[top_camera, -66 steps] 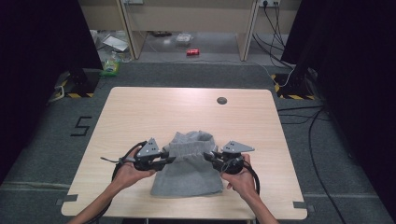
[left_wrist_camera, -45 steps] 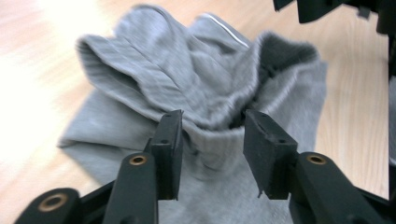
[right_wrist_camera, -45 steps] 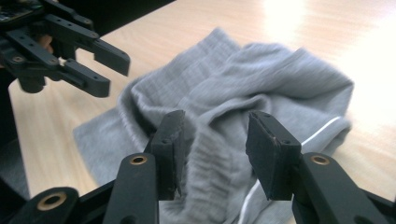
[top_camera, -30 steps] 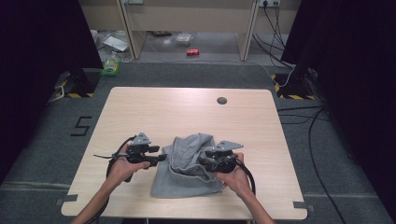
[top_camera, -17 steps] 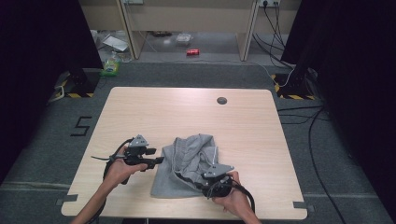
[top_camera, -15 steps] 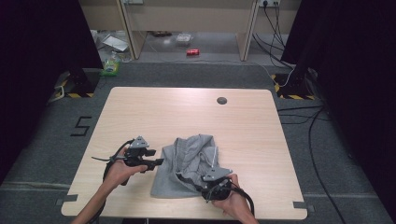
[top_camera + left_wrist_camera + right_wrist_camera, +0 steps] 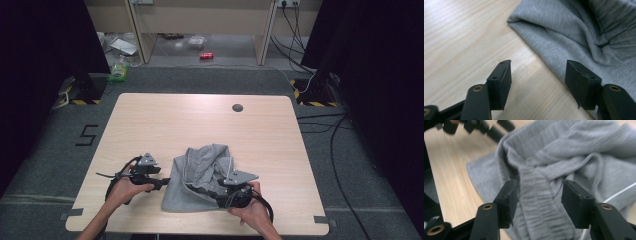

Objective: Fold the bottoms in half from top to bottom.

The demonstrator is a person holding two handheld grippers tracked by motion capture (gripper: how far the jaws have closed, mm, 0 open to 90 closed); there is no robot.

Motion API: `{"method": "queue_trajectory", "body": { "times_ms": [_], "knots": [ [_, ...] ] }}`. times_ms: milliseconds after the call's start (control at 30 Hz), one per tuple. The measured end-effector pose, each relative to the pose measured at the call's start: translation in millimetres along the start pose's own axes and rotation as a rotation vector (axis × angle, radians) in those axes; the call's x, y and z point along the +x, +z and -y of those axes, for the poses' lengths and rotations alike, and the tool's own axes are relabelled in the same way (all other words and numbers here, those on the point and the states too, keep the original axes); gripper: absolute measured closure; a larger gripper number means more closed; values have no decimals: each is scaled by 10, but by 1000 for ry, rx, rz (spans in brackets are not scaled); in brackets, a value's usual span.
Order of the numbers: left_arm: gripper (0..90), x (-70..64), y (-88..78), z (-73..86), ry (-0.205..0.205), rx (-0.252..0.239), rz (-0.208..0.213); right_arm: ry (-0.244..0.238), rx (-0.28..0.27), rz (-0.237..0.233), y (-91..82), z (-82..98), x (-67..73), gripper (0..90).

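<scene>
Now the grey garment (image 7: 200,182) lies in a loose, crumpled heap on the counter (image 7: 200,125), near its front edge, and both pairs of fingers are off the cloth. The left gripper (image 7: 537,75) has its fingers well apart and they have just been opening; between them I see bare wood and the straight left edge of the garment, which passes just under the right finger (image 7: 581,82) but is not pinched. The right gripper (image 7: 539,197) also has its fingers apart after opening further, and the ribbed waistband (image 7: 536,202) runs up between them, with a white drawstring (image 7: 619,192) to the right of them; the pads do not press on it. In the high view the left gripper (image 7: 161,183) sits just beside the garment's left edge and the right gripper (image 7: 220,196) hovers over its lower right part. I judge that the folding is at an early stage: one part is thrown over, but the cloth is bunched, so smoothing and further neat folds remain.
</scene>
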State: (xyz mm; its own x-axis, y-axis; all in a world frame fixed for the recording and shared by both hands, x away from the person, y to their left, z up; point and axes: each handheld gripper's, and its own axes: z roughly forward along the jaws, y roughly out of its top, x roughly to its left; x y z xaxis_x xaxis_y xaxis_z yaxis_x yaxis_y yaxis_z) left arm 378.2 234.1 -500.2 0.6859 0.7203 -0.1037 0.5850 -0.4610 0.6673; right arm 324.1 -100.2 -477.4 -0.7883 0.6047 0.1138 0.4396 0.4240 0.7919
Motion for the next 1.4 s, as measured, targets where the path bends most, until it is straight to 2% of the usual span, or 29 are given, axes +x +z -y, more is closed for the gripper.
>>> {"method": "queue_trajectory", "body": {
  "times_ms": [200, 300, 367, 600, 867, 1033, 1267, 1300, 1400],
  "knots": [
    [321, -52, 53, 25, 25, 32, -11, 20, -34, 19, -18, -184, -153, 418],
    [318, -79, 61, 18, 53, 45, -30, 25, -42, 19, 21, -297, -242, 403],
    [314, -94, 65, 23, 58, 44, -39, 20, -48, 25, 62, -388, -298, 396],
    [304, -99, 70, 35, 57, 34, -45, 5, -30, 7, 287, -718, -439, 363],
    [294, -88, 70, 44, 63, 27, -42, -13, 7, -6, 624, -979, -558, 351],
    [294, -87, 71, 46, 63, 26, -41, -16, 33, -13, 793, -1044, -645, 352],
    [294, -87, 71, 45, 64, 26, -41, -13, 85, 14, 939, -1051, -769, 347],
    [294, -87, 71, 46, 64, 26, -41, -8, 106, 4, 988, -1028, -819, 337],
    [294, -87, 71, 47, 64, 25, -41, -11, 138, -18, 1037, -988, -839, 336]
  ]
}}
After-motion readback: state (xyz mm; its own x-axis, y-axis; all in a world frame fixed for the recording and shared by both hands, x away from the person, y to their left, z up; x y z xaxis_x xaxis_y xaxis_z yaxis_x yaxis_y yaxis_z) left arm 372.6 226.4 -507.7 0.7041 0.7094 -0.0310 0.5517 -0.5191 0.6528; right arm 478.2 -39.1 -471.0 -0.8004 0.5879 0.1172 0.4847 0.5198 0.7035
